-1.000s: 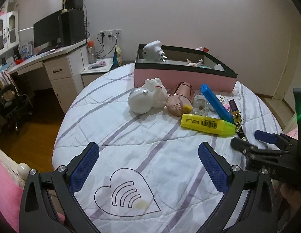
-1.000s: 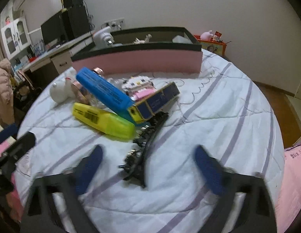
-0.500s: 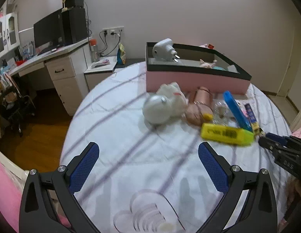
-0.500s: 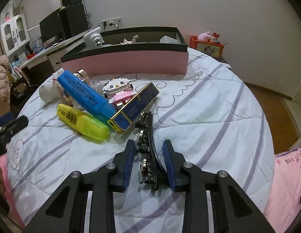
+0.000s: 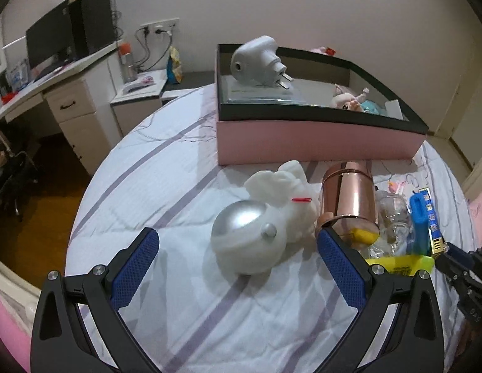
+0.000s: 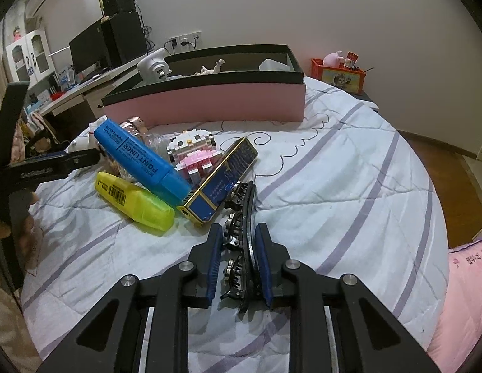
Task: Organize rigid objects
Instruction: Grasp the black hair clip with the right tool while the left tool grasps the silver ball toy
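My right gripper is shut on a black hair clip that lies on the bed quilt. Beside it lie a blue-and-gold box, a yellow highlighter, a blue highlighter and a pink-and-white block figure. My left gripper is open, its fingers on either side of a white figure with a silver dome. A rose-gold cylinder lies to its right. The pink box stands behind, holding a grey plug adapter and a doll.
The quilt covers a round bed. A desk with a monitor and drawers stands at the far left. A bedside table sits by the wall. A small red box stands behind the bed on the right.
My right gripper closed on the black hair clip. My left gripper moved forward and right, up to the white figure, staying open.
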`<state>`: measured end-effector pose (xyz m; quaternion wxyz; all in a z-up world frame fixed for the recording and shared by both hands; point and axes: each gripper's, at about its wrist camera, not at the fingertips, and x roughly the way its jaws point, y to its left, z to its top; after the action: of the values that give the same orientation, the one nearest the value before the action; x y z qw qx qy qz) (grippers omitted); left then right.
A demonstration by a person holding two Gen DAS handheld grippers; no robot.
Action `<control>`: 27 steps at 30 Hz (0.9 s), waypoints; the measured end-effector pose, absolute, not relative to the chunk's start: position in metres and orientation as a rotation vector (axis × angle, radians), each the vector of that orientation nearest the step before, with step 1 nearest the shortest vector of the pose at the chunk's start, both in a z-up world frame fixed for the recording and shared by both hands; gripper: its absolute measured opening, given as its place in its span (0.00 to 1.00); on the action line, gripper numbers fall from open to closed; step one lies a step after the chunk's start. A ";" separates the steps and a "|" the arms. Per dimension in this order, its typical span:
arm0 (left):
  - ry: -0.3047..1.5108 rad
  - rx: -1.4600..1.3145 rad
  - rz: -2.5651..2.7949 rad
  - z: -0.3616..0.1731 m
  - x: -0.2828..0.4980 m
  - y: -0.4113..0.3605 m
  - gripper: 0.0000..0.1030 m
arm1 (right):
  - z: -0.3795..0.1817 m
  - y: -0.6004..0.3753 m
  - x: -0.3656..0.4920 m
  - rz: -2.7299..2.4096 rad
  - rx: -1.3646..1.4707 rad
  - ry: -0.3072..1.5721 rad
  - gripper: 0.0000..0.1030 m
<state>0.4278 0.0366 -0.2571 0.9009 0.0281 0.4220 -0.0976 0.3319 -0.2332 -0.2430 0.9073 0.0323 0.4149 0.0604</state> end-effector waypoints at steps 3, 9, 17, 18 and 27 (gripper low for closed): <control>0.862 0.104 -0.213 -0.257 0.429 0.032 0.89 | -0.243 -0.234 0.332 0.128 0.076 0.856 0.22; 0.878 0.145 -0.272 -0.262 0.430 0.016 0.53 | -0.243 -0.234 0.332 0.130 0.082 0.855 0.22; 0.862 0.106 -0.246 -0.258 0.398 0.025 0.45 | -0.243 -0.234 0.331 0.127 0.079 0.852 0.21; 0.862 0.102 -0.238 -0.258 0.393 0.027 0.45 | -0.243 -0.234 0.331 0.127 0.080 0.851 0.21; 0.859 0.055 -0.200 -0.264 0.337 0.039 0.56 | -0.243 -0.233 0.324 0.127 0.068 0.851 0.21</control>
<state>0.3372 0.0390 -0.2641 0.9041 0.0265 0.4154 -0.0969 0.3242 -0.2327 -0.2433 0.9083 0.0332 0.4125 0.0613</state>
